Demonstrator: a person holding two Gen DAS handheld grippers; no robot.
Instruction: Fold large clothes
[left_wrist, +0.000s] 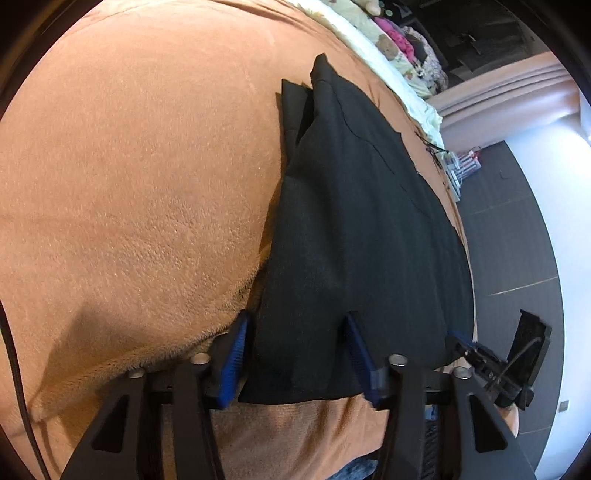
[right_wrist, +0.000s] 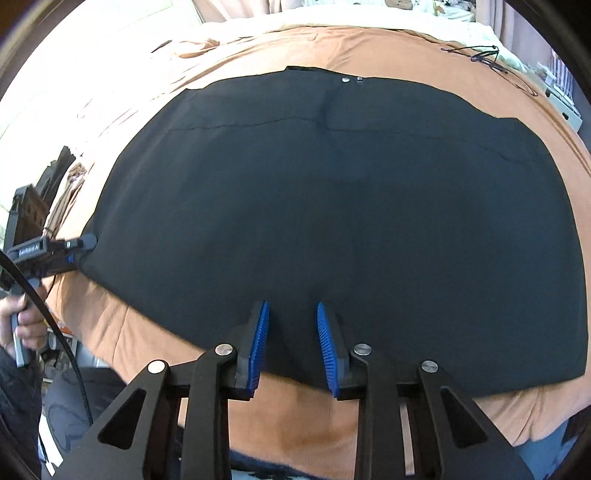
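The trousers (right_wrist: 332, 206) lie spread flat on a blanket (left_wrist: 140, 177) that covers the bed (right_wrist: 110, 44), waistband at the far side. The left hand-held gripper (left_wrist: 295, 332) straddles their near-left corner, the right hand-held gripper (right_wrist: 291, 314) their near hem further right. A cable (right_wrist: 480, 55) lies on the blanket beyond them, far right.

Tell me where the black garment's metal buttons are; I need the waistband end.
In the right wrist view, the metal buttons sit at the far top edge of the black garment, slightly right of centre, near the orange blanket.
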